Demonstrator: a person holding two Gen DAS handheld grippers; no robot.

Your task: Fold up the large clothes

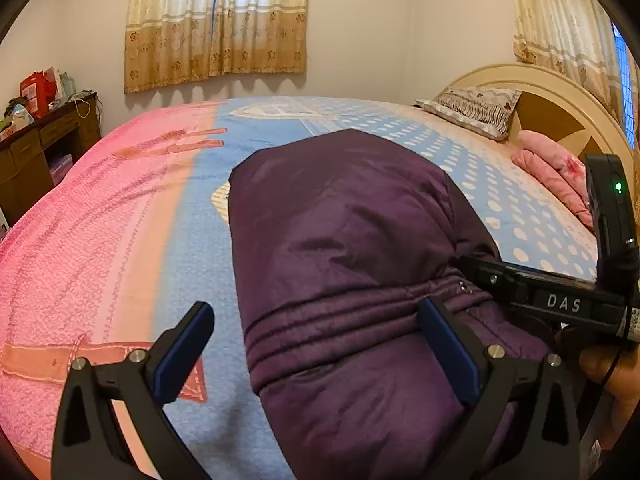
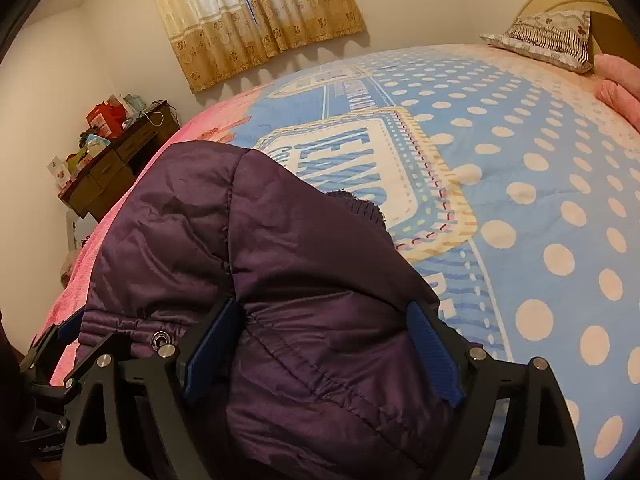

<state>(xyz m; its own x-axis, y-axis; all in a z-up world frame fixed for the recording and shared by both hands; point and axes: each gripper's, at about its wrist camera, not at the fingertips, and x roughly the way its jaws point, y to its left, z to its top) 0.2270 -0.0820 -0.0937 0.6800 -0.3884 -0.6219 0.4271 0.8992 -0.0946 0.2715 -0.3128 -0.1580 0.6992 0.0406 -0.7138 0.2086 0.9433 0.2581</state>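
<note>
A dark purple padded jacket (image 1: 344,240) lies folded lengthwise on the bed, reaching away from me; it also shows in the right wrist view (image 2: 280,264). My left gripper (image 1: 316,344) is open, its fingers straddling the jacket's near left edge by the elastic hem, holding nothing. My right gripper (image 2: 324,344) is open, its fingers wide around the near right part of the jacket, not clamped. The right gripper's body (image 1: 560,300) shows at the right of the left wrist view, resting by the jacket.
The bed cover (image 1: 120,240) is pink on the left and blue with white dots on the right (image 2: 540,200). A patterned pillow (image 1: 472,110) and pink blanket (image 1: 552,168) lie by the headboard. A cluttered wooden desk (image 1: 40,148) stands at the left wall.
</note>
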